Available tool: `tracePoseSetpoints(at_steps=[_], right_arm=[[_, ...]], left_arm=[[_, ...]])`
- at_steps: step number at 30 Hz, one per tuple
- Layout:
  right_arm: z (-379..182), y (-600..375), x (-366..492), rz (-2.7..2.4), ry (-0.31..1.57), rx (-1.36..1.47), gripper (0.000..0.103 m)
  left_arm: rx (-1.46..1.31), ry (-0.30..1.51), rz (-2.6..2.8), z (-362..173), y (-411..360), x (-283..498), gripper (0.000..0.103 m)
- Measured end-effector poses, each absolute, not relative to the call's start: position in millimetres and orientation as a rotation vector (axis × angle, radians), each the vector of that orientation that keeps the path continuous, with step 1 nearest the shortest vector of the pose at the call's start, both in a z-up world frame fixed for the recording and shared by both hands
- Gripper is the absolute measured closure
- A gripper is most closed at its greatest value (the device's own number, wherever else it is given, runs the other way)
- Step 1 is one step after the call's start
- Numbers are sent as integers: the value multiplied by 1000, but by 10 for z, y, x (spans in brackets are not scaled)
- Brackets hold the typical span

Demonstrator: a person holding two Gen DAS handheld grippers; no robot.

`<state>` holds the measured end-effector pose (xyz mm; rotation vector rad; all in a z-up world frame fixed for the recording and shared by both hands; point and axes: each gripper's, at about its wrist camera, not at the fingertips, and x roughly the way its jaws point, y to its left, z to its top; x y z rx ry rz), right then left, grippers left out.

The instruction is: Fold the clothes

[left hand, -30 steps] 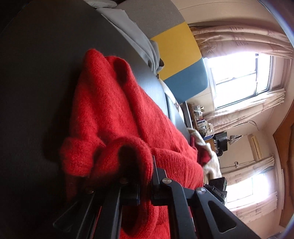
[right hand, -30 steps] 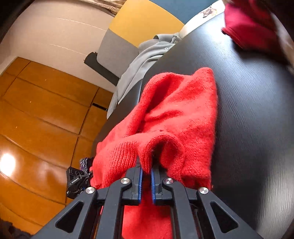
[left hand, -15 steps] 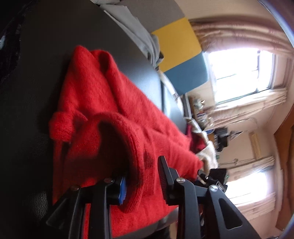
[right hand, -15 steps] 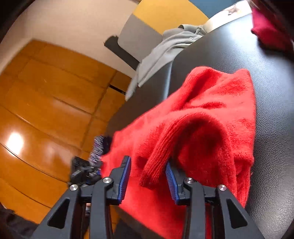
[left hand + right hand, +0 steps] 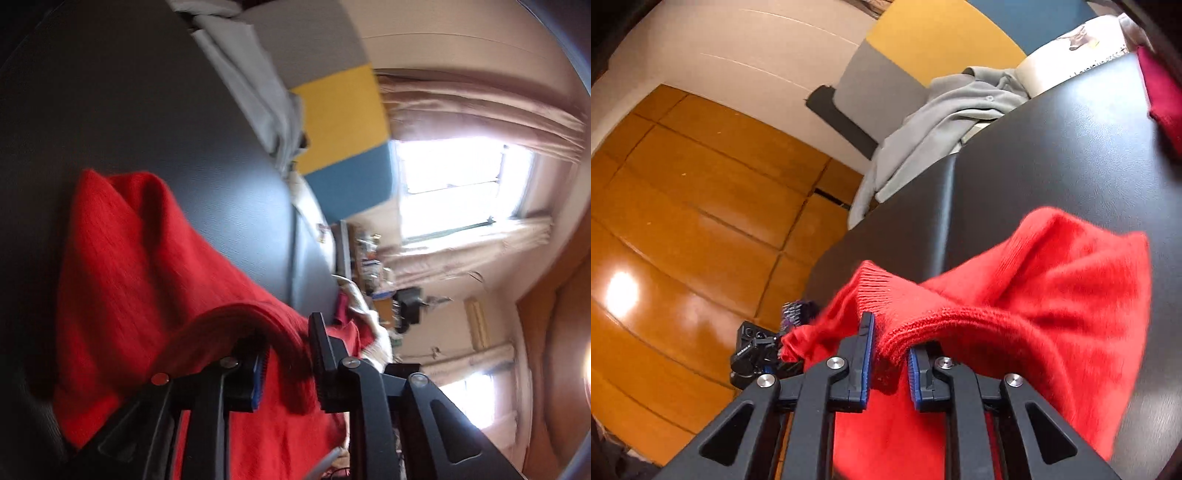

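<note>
Left wrist view is pretty blurry, but the red sweater [image 5: 122, 280] is easy to pick out: it's heaped on the black table [image 5: 122, 103], with a ribbed edge arching up and running right between the fingers of the left gripper [image 5: 286, 360]. Those jaws stand parted with a clear gap, and the knit band sits in that gap against the left-hand pad; I can't tell if it's pinched at all, it looks more draped than clamped. Past the far table edge there's a grey garment [image 5: 255, 92] hanging over a chair with grey, yellow and blue panels [image 5: 343, 122], then a bright window [image 5: 461, 181] with pale curtains [image 5: 480, 110]. Right wrist view is sharper. Same sweater [image 5: 1052, 295], bunched near the table's [image 5: 1071, 140] corner, and its ribbed hem loops down between the blue-padded fingers of the right gripper [image 5: 890, 354]. Jaws are partly open here too, with the fold of hem filling most of the space between the pads, touching them but not visibly squeezed. The other gripper [image 5: 757, 354] shows low on the left with a bit of red knit by it. A dark red cloth [image 5: 1163, 99] lies at the far right edge of the table, well apart from the sweater, and the wooden floor [image 5: 683, 240] fills the left side.
</note>
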<state>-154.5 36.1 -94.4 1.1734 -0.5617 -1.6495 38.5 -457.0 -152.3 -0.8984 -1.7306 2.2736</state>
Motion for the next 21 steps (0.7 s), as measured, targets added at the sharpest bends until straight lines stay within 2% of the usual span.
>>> tracePoseSetpoints(at_steps=[5,7,9,12,15,20,21], right_arm=[[-867,464,-1571,-1646,-544,1158,74],[-739,563,-1537,-1652,-530,1121,53],[-616,689,-1486,-1710,-462,1076,46],[-449,732,-1421,-1843,-268,1045,45],[-459,620,-1404,-1964,8,1037,41],[-762,248,-1691,-1958,134,1149,41],[-826,184,-1732,-1957,148,1176,45]], left_arm=[[-901,-1770,2303,-1508,-4732,299,76],[-913,-1741,2375,-1448,-4801,381,73],[-952,-1686,2457,-1407,-4847,463,72],[-1038,-1570,2590,-1366,-4893,586,68],[-1089,-1452,2650,-1331,-4868,594,64],[-1150,-1257,2695,-1277,-4782,532,57],[-1169,-1226,2693,-1275,-4764,489,55]])
